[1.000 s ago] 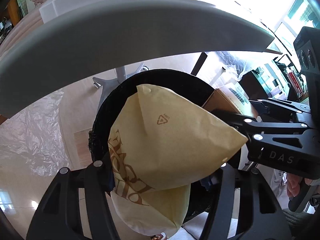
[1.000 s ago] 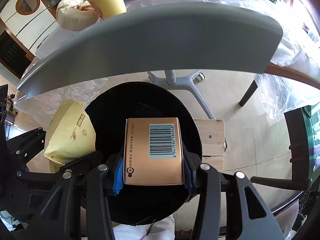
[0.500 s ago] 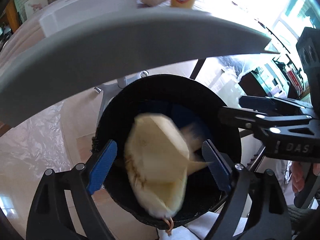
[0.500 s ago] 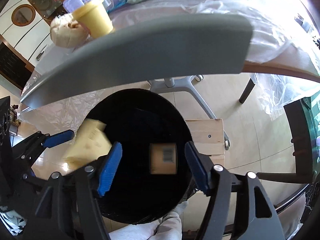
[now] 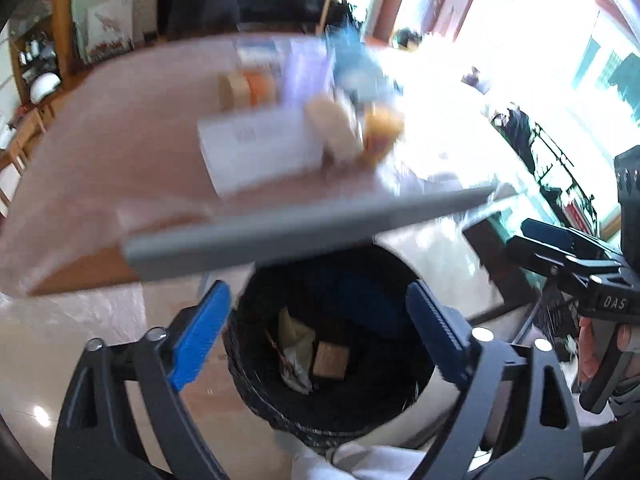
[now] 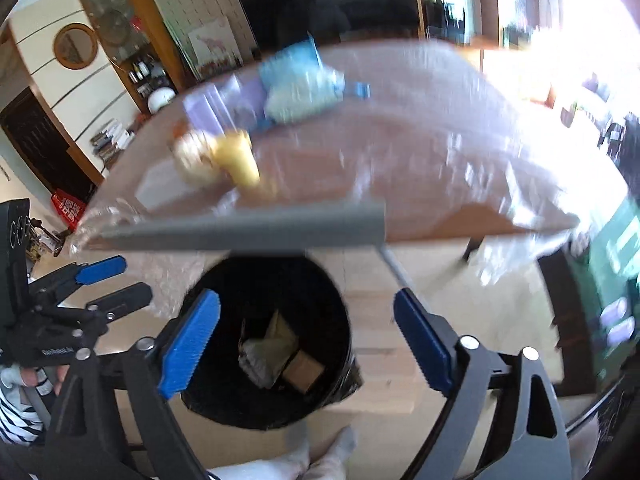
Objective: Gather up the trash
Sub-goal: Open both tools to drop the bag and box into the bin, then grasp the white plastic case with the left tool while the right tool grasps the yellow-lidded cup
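Both claws wide, empty: left gripper, right gripper over black bin; yellow paper cup on table likely light, crushable; pinch mid-wall gently

We see a plastic-covered wooden table above the glossy pale floor. Behind us, bright overexposed windows and a round wooden wall plaque.

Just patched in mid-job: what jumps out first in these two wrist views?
The black bin on the floor below the table edge, with a tan paper bag and a small cardboard box lying at its bottom. Both the left gripper and right gripper hang open over it, holding nothing. On the table sit a yellow cup and blurred wrappers.
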Tool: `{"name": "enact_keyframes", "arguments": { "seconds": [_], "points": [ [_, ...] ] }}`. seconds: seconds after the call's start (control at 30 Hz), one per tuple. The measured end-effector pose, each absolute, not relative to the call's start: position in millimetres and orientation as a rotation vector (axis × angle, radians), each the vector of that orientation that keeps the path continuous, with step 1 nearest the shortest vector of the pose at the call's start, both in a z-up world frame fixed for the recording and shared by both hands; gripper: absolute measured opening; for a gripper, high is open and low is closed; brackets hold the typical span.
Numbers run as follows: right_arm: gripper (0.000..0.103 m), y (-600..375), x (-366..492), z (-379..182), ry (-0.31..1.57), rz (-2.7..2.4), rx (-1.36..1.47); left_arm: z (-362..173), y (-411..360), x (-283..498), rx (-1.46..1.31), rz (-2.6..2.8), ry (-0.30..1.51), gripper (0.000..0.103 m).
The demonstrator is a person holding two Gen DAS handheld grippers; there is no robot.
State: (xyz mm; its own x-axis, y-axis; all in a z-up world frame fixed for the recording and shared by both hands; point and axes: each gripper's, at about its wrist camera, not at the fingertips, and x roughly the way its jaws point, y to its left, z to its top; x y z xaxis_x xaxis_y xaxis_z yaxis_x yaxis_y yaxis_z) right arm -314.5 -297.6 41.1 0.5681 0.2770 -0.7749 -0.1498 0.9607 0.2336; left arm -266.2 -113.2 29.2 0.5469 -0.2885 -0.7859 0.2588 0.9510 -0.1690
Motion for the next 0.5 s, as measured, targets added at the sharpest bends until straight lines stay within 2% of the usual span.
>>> {"name": "enact_keyframes", "arguments": {
  "seconds": [0.13, 0.27, 0.3, 0.43, 0.5],
  "points": [
    [0.099, -284.5, -306.5, 67.0, 0.818, 0.251, 0.044, 44.5, -110.7, -257.2, -0.001, -0.246, 0.864, 0.098],
    [0.098, -266.6, -288.0, 81.0, 0.770, 0.311, 0.013, 44.2, -107.9, -241.1, 0.006, -0.217, 0.862, 0.098],
    [0.097, -263.2, -282.1, 82.1, 0.770, 0.315, 0.015, 43.5, -108.5, -236.9, 0.008, -0.215, 0.866, 0.098],
    [0.074, -250.7, -258.2, 74.5, 0.816, 0.333, 0.058, 37.9, -108.2, -216.2, 0.027, -0.239, 0.880, 0.098],
    [0.069, -243.6, -248.3, 67.9, 0.848, 0.335, 0.075, 36.0, -109.1, -207.0, 0.039, -0.257, 0.888, 0.098]
  ]
}}
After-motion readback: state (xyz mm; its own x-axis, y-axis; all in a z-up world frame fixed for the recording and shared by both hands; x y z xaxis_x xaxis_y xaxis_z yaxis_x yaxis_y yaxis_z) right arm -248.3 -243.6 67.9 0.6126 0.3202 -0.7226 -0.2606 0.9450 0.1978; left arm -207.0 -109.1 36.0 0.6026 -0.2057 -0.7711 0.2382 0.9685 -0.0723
